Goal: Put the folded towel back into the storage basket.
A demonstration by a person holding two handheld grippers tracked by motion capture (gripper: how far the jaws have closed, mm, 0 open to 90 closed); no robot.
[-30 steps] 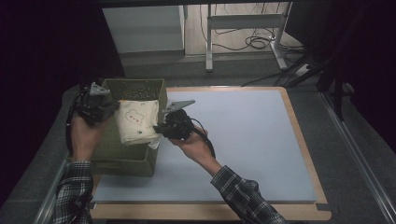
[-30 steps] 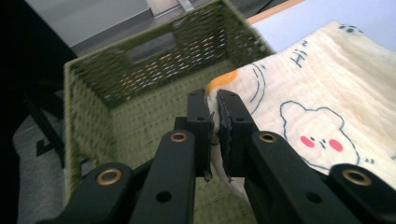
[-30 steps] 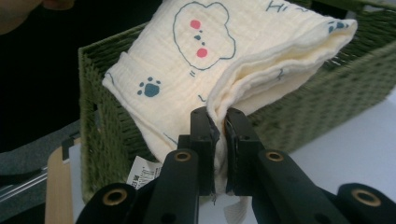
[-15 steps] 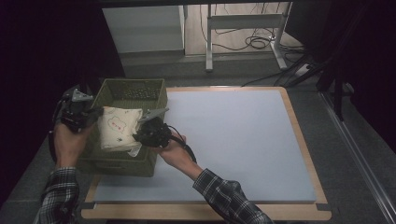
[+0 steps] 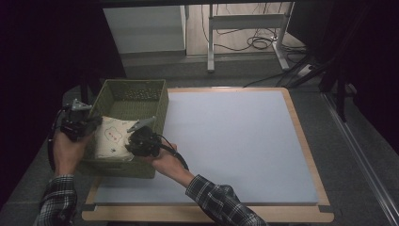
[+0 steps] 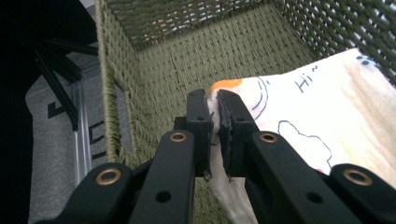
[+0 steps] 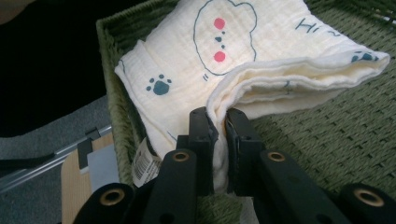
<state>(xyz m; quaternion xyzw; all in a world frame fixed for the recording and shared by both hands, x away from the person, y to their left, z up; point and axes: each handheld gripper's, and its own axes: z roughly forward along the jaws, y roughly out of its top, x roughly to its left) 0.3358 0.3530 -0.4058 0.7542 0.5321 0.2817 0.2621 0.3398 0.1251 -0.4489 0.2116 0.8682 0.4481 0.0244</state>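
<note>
A second ago I held the folded cream cloth (image 5: 114, 139) above the green woven basket (image 5: 159, 107), with the right gripper (image 5: 137, 142) out past the basket's right wall over the counter (image 5: 235, 141); now both hands have come left and down, and the cloth sits inside the basket, low between its walls. My left gripper (image 6: 214, 122) has its jaws nearly closed, pinching one edge of the cloth near an orange patch, close to the basket's inner wall. The right gripper's jaws are almost together too, clamped on a thick folded edge, with the bear face, the blue paw print and a sewn-in label (image 7: 144, 163) visible beyond them. In the right gripper view the cloth's far corner appears to lie on the woven floor, though I cannot tell whether the whole bundle rests there or part of it hangs from my grip. I judge the placing nearly done: what remains is to settle the cloth flat, let go on both sides and lift clear without dragging a fold back up.
</note>
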